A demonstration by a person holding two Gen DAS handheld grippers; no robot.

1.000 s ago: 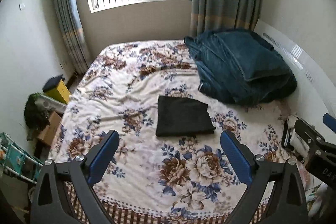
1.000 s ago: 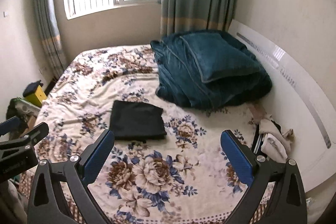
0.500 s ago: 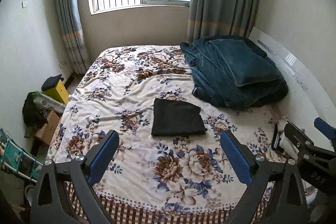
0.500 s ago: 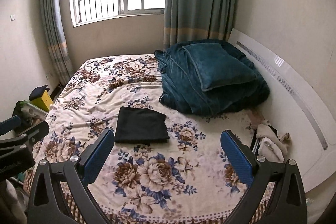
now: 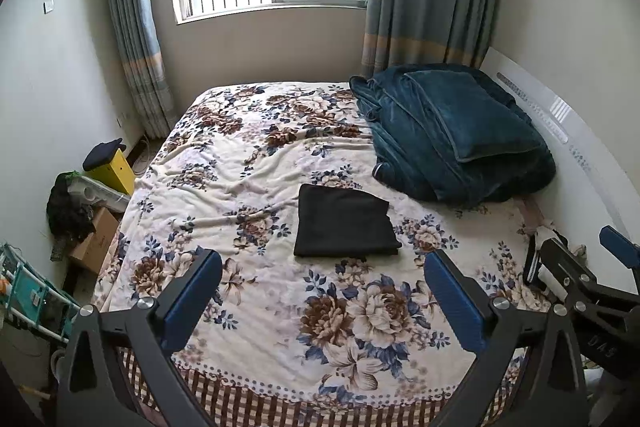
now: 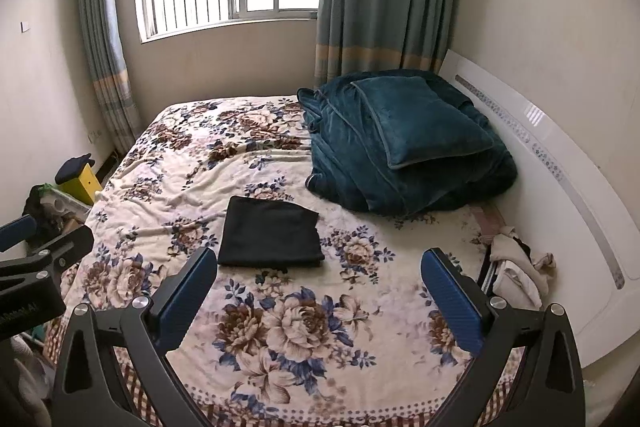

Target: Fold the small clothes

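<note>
Both grippers (image 5: 322,291) agape above folded garment (image 5: 345,221)

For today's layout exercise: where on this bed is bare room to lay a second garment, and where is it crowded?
Free: the floral sheet left of the folded black garment, and the near strip between it and the bed's foot. Crowded: the far right corner under the teal blanket pile, and the right edge, where pale clothes lie by the headboard.
</note>
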